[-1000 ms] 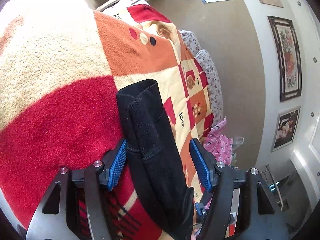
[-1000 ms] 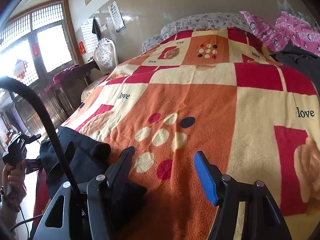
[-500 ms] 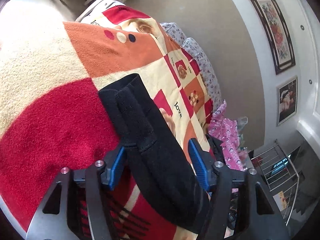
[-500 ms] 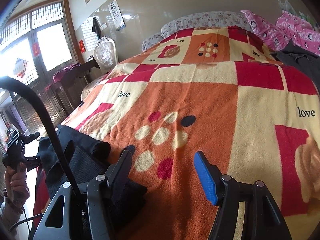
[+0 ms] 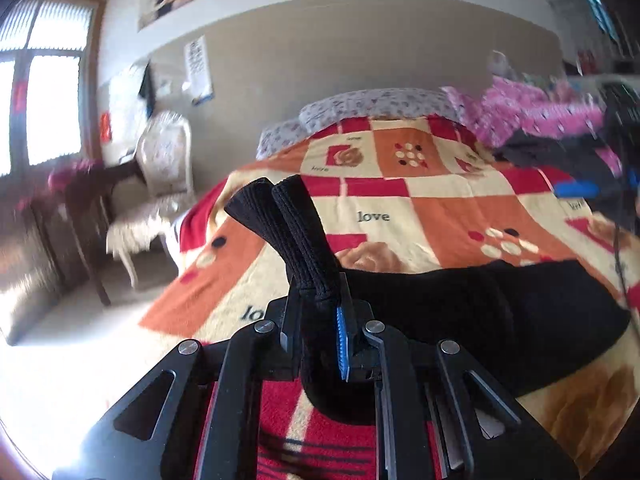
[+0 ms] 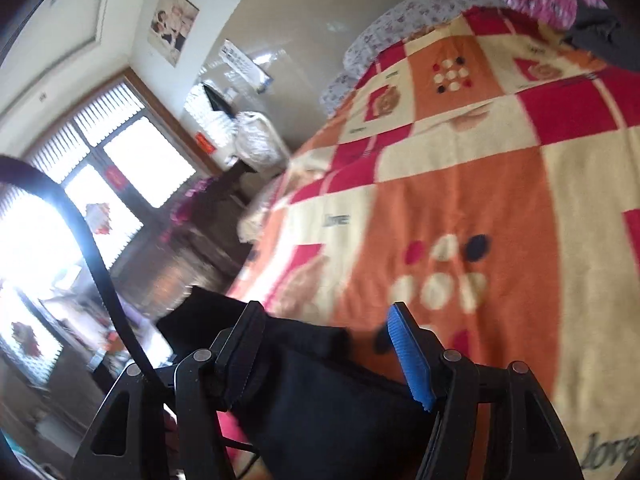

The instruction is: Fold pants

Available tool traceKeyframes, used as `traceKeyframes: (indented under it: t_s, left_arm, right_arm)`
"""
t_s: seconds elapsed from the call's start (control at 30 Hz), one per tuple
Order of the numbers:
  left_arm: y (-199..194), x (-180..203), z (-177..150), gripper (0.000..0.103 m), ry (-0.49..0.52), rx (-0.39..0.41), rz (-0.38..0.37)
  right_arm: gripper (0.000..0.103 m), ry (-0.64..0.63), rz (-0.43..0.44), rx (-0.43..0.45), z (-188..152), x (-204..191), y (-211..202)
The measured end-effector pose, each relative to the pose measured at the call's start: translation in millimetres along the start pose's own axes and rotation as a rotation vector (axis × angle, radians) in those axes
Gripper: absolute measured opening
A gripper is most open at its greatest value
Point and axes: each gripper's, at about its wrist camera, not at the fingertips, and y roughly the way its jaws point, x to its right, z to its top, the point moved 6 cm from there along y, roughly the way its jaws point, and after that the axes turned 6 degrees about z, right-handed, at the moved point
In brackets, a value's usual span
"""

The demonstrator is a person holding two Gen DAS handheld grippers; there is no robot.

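Readable text: one word only.
You can read "love" on the blanket (image 5: 440, 216), printed in several squares; the wall chart (image 5: 199, 70) is too blurred.

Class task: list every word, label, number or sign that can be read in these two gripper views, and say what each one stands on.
"love": printed on cream squares of the blanket, clearest mid-bed in the left view; partly cut off in other squares, and at the right view's lower corner.
Wall chart: print too small and blurred to read.
Red window stickers: too blurred to read.
Black pants: no label visible.
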Motion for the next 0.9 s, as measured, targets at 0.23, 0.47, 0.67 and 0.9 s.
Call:
traceKeyframes:
  t_s: [0.23, 0.47, 0.67, 0.9]
  left_arm:
    - [-51, 65, 2, 0.011, 0.345, 0.162, -0.066]
    - [-64, 102, -13, 0.011, 0.544, 0.177, -0.127]
    - [-80, 124, -11, 0.011, 0.575, 0.214, -0.179]
    - [-99, 168, -14, 0.011, 0.631, 0.204, -0.286]
  right_arm:
    - [0.064, 0.124, 0.254, -0.241, -15, -54, 72]
    - [0.064, 0.116, 0.310, -0.212, -29, -65, 76]
    - [0.046, 0.023, 0.178, -0.193, -22, -51, 53]
    - [0.015, 0.075, -0.022, -0.200, -29, 11, 6]
